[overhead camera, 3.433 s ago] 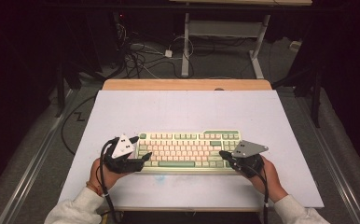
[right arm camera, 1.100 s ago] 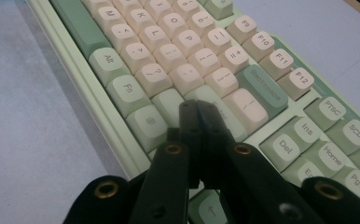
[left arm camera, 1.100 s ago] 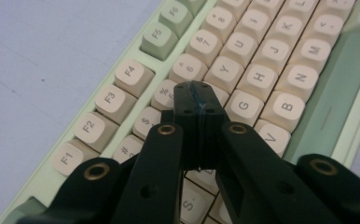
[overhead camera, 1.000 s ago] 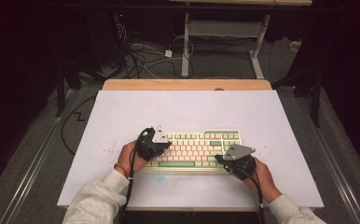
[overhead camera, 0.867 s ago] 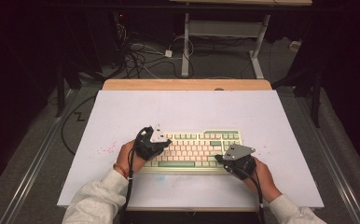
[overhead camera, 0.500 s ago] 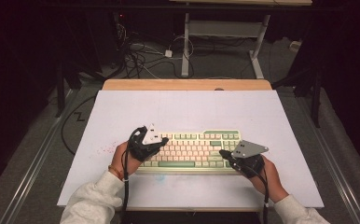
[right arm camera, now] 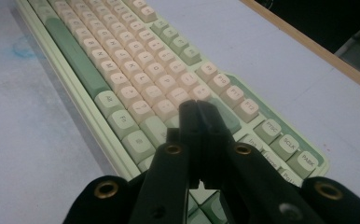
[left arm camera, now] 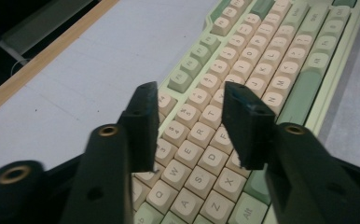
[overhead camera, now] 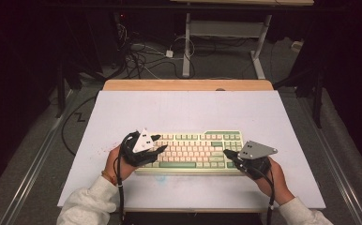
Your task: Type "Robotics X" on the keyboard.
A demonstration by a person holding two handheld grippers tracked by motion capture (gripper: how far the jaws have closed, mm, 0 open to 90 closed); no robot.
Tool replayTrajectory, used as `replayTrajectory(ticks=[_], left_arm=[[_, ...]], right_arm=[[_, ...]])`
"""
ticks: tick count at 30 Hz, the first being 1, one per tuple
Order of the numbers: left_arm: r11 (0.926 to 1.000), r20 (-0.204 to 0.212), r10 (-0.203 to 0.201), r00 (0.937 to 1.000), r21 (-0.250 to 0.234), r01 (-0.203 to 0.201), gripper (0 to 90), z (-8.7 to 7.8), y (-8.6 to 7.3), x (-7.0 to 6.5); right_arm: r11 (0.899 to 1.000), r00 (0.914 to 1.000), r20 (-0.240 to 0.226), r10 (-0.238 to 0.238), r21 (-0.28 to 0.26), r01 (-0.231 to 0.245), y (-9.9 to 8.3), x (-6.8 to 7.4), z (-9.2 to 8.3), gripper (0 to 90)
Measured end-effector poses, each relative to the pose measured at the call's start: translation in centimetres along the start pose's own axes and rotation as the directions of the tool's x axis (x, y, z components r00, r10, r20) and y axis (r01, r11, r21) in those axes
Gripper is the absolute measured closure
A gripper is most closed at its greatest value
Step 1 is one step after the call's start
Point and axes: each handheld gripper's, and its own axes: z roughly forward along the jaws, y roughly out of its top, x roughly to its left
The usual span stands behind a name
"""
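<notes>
On the white table (overhead camera: 188,112), toward my near edge, lies the keyboard (overhead camera: 195,151), cream keys with pale green ones along its ends and bottom row, its long side running left to right in the high view. My left gripper (overhead camera: 156,143) sits at the keyboard's left end, and its jaws have just been opening; they now stand partly apart with nothing between them. From the left gripper view I look past the two black fingers (left arm camera: 143,123) straight onto the letter rows (R, T and the keys around them show in the gap), and I cannot tell whether the tips touch the caps or hover just above them.

My right gripper (overhead camera: 226,153) is at the keyboard's right end, jaws pressed together and gripping nothing. From the right gripper view its closed tip (right arm camera: 197,109) lies over the green and cream keys near the right-hand columns, close to the caps, though whether it rests on one is hidden by the jaws themselves.

Both my hands, left (overhead camera: 118,161) and right (overhead camera: 270,176), come in from the near edge in light sleeves. Beyond the far wooden edge, cables (overhead camera: 146,56) lie on the dark floor.
</notes>
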Motion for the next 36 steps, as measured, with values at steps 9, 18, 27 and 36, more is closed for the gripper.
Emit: replayTrajectory(ticks=[9, 18, 27, 36], left_arm=[[0.9990, -0.087, -0.010, 0.9962, -0.044, 0.006, 20.9, -0.9, -2.0, -0.9], [0.9996, -0.100, -0.015, 0.9949, -0.024, 0.012, 17.3, -1.7, -4.4, -1.6], [0.9993, -0.100, -0.037, 0.9943, 0.002, 0.037, 17.3, -2.7, -6.1, -1.7], [0.9984, -0.101, -0.048, 0.9937, 0.023, 0.051, 17.3, -3.3, -7.1, -2.0]], right_arm=[[1.000, 1.0000, -0.001, 0.001, 0.000, -0.001, 0.1, -0.1, -0.1, 90.0], [1.000, 1.0000, -0.008, 0.002, -0.002, -0.002, 0.2, -0.1, 0.3, 90.0], [1.000, 0.9995, -0.027, -0.014, 0.012, 0.014, 0.8, 0.6, 1.8, 90.0], [0.999, 0.9984, -0.040, -0.040, 0.025, 0.041, 1.8, 1.1, 3.9, 90.0]])
